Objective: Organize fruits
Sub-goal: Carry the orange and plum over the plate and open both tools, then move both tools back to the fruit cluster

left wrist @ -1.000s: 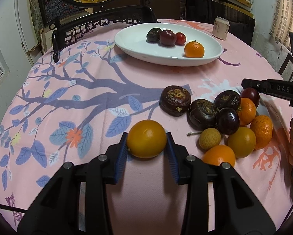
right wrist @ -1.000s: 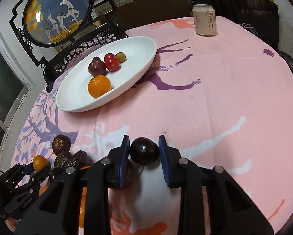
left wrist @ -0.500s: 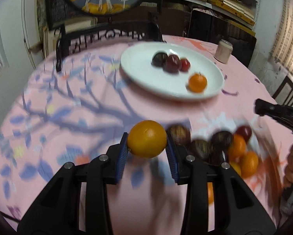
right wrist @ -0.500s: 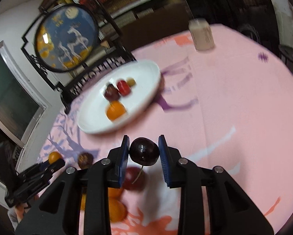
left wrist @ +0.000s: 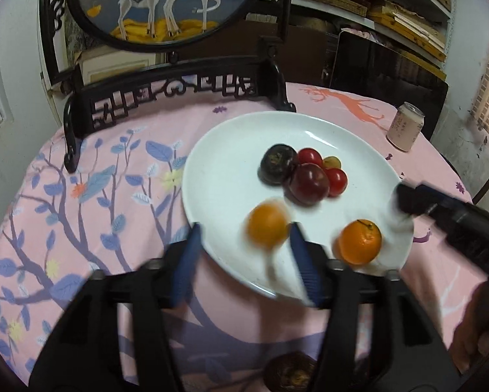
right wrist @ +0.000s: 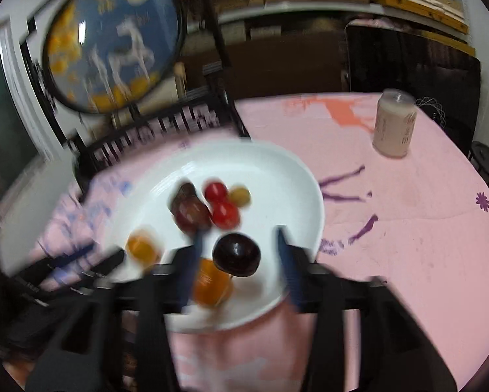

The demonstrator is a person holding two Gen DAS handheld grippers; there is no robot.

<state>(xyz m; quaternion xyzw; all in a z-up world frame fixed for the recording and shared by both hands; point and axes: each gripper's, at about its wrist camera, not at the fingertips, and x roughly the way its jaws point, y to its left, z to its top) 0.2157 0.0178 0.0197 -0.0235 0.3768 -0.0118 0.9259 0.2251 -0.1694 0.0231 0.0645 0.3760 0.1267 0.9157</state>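
Orange fruit [left wrist: 268, 226] loose between opening left gripper [left wrist: 244, 263] pads, above white plate [left wrist: 218, 176]; right gripper [right wrist: 241, 266] likewise opening around dark plum [right wrist: 236, 254].

glossy white plate [left wrist: 218, 163] on matt printed cloth [left wrist: 113, 196]; shiny plum [right wrist: 236, 254].

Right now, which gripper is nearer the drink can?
Right. The right gripper hangs over the white plate's side facing the can; the left gripper is at the plate's opposite side.
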